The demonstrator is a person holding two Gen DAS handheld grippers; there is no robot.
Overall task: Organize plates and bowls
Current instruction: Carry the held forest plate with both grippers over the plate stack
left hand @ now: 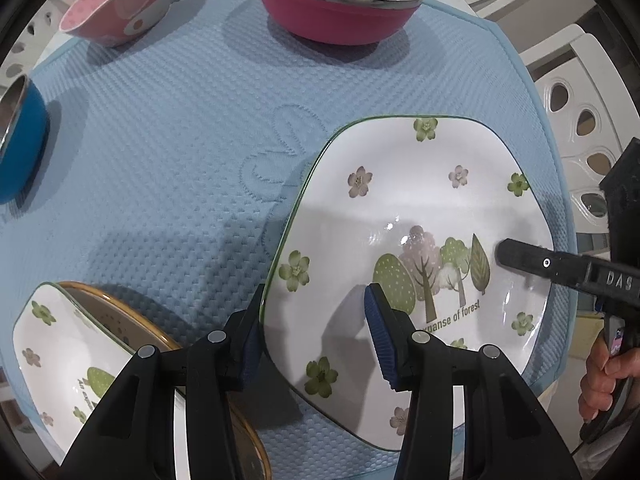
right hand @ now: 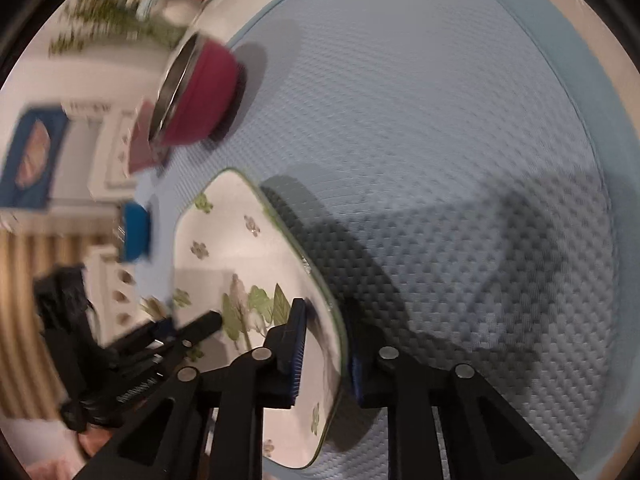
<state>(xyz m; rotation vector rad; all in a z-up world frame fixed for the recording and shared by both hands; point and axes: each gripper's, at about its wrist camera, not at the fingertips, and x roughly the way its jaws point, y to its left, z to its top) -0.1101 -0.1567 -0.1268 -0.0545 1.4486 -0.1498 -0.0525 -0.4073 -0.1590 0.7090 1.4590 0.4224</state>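
The forest-print plate (left hand: pixel 408 248) lies on the blue mat (left hand: pixel 168 152) at about 4 o'clock in the left wrist view, its left edge apparently lifted. It looks like glazed ceramic: stiff, smooth, probably slippery and breakable, so the rim is the sensible place to hold it, with pads above and below.

The left hand-held gripper (left hand: pixel 316 336) straddles the plate's rim at 7 o'clock, jaws moderately open; one pad sits over the plate face, the other outside the edge, not yet clamped. The right hand-held gripper (right hand: pixel 324 344) brackets the opposite rim, jaws partly open with a pad either side; whether they touch is unclear.

A matching plate (left hand: pixel 60 344) rests on a yellow-rimmed dish (left hand: pixel 132 312) at 8 o'clock. The red bowl (left hand: pixel 340 0), pink bowl (left hand: pixel 120 4) and blue bowl (left hand: pixel 20 140) stand well apart, from 12 to 9 o'clock.
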